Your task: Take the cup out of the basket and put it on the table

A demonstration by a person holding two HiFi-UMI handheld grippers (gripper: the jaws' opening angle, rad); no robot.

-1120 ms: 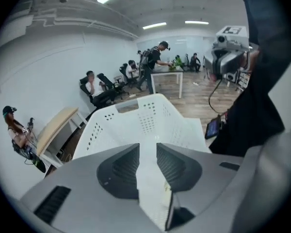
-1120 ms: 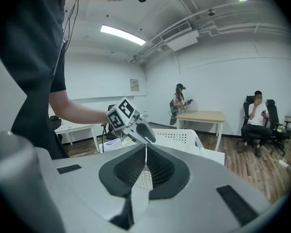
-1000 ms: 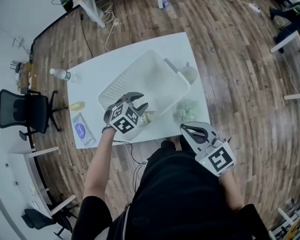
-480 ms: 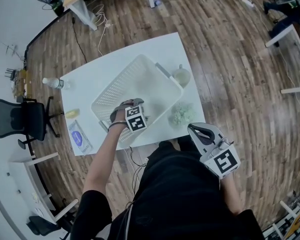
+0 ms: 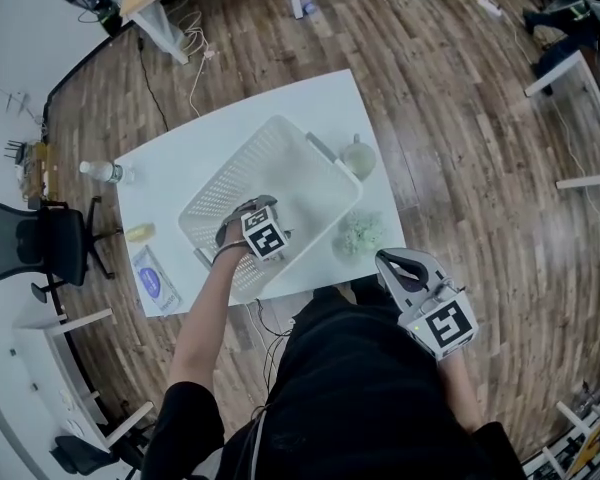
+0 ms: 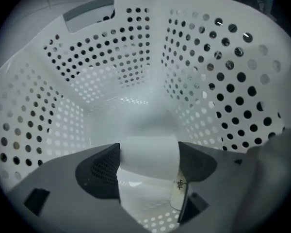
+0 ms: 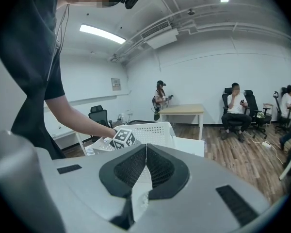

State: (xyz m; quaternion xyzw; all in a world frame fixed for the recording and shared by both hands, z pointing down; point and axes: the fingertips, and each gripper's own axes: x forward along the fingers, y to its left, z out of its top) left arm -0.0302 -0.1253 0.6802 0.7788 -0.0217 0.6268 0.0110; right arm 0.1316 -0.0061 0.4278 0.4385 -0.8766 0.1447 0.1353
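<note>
The right gripper (image 5: pixel 400 265) hangs clenched and empty, short of the table (image 5: pixel 180 158). Inside the basket (image 5: pixel 310 173), the left gripper (image 5: pixel 248 216) points down; its jaws have just been opening and now stand released with the white cup (image 6: pixel 149 161) between them on the basket floor.

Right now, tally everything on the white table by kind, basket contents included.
Basket: 1
Cup: 1
Bottle: 1
Packet: 1
Yellowish item: 1
Pale pot: 1
Green bundle: 1
Total: 7
</note>
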